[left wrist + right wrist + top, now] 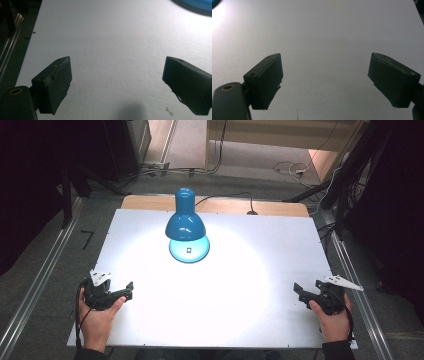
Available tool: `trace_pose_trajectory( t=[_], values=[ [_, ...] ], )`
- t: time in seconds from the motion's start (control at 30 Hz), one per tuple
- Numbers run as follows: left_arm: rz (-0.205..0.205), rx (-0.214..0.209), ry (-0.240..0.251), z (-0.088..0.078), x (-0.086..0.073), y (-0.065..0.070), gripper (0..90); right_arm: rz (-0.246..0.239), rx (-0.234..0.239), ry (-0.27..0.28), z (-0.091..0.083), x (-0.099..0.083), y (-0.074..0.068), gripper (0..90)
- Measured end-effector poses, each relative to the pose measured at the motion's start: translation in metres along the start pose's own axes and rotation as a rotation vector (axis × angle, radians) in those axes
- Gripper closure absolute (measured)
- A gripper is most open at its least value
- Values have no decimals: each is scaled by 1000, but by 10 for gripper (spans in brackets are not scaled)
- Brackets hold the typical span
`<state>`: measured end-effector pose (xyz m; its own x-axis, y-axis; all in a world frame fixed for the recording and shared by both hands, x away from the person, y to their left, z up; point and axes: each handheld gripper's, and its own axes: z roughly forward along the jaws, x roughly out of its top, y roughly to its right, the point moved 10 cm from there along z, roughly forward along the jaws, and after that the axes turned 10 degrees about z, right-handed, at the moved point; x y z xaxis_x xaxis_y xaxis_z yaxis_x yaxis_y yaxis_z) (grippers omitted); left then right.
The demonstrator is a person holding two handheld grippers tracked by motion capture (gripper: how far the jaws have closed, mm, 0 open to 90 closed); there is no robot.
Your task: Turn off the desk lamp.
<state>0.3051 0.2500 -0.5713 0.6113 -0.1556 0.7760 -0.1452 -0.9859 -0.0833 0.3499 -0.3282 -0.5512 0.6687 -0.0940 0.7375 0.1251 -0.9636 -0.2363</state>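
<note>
Grippers apart over our white table (280,250), blue lamp (186,226) lit at the far centre.
We hold the left gripper (118,294) near-left and the right gripper (301,295) near-right, jaws spread wide, empty; the high view shows the whole lamp, the left gripper view just its rim.
</note>
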Motion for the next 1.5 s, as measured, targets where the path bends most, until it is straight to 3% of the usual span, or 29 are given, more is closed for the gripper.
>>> trace_pose_trajectory(
  t=[0.07,0.3,0.8,1.5],
  values=[
    [-29,-23,35,-6,7,6,95,0,0,0,0,0,1,112],
    [-23,-41,76,-11,18,15,95,6,-6,0,0,0,3,112],
    [-41,-98,82,-5,25,30,95,5,-6,-4,1,0,1,113],
    [11,-138,97,14,46,61,95,2,-3,-4,1,0,1,113]
  ],
)
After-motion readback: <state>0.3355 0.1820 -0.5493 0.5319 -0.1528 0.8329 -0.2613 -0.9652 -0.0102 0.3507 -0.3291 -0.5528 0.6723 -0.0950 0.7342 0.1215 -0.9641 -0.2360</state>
